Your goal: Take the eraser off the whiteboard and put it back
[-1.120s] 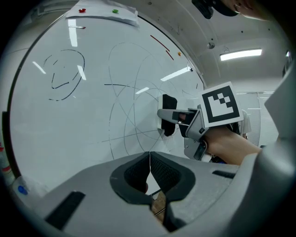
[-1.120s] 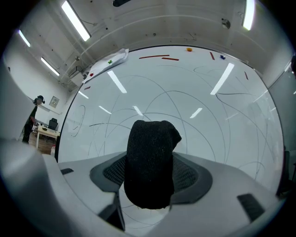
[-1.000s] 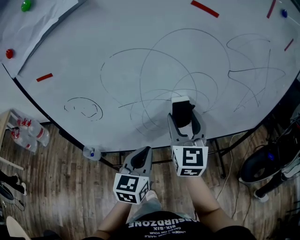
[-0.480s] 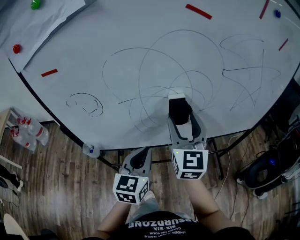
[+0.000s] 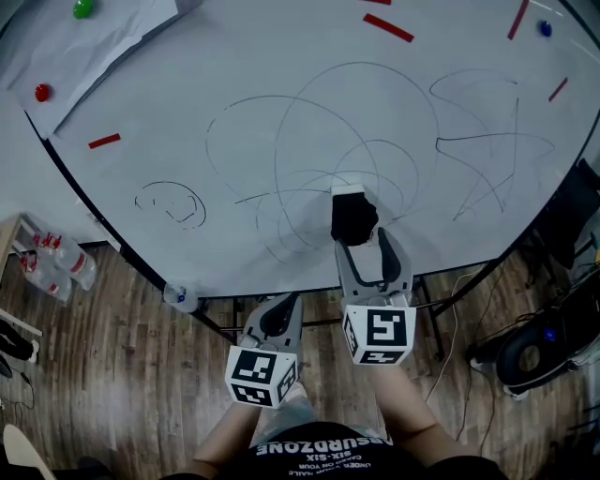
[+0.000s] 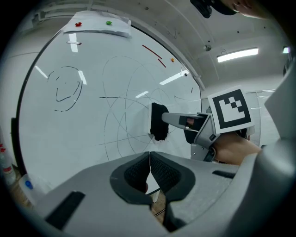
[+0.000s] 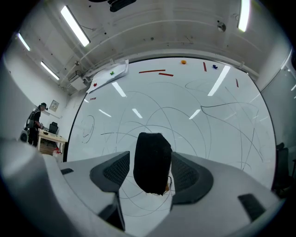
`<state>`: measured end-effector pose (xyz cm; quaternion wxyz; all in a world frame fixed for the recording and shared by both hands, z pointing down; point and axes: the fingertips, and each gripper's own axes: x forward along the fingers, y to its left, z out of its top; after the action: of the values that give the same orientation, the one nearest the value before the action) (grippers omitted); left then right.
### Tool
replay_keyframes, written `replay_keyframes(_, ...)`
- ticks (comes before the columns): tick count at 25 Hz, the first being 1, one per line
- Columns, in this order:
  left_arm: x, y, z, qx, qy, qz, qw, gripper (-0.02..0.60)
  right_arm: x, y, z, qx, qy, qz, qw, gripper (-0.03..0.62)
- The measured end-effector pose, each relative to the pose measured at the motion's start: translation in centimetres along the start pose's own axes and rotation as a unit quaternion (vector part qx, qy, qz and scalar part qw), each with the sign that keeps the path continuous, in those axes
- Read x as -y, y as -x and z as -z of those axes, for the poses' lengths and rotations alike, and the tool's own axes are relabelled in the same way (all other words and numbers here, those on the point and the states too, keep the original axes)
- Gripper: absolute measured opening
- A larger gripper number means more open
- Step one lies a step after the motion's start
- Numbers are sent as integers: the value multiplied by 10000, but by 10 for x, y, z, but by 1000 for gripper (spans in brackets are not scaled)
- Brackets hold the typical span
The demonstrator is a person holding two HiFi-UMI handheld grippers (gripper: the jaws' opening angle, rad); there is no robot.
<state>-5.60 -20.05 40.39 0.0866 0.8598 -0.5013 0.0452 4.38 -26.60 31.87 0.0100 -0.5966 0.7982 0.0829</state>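
Progress looks about half made, to my eye. Nearest the person, the left gripper (image 5: 279,317) hangs low with its grey jaws pressed together on nothing. It sits just short of the black lower rim of the large white whiteboard (image 5: 169,84).

Ahead of it and to its right, the right gripper (image 5: 360,236) clamps the black block-shaped eraser (image 5: 353,217) between its ribbed pads, jaws spread wide around it. The eraser sits right at the board's face, over a tangle of thin drawn loops. Whether it touches or floats just clear I cannot tell.

So the taking seems done, or nearly so. The putting back is left: setting the eraser flat on the board and letting the jaws go.

Room is generous, with bare board on every side of the right gripper. Far beyond it lies a thin red strip (image 5: 387,28). Far up to its left is a white paper sheet (image 5: 94,47) with a red round magnet (image 5: 42,92) beside it. Behind the gripper the rim is close, with brown wooden floor (image 5: 122,375) beneath, so I'd guess a slip that way would drop the eraser.
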Motion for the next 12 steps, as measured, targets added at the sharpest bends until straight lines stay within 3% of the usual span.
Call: replay_keyframes(12,13,12,-7,119,-33,6,9999,8,-13,32,12,-215,-161,-134,9995,258)
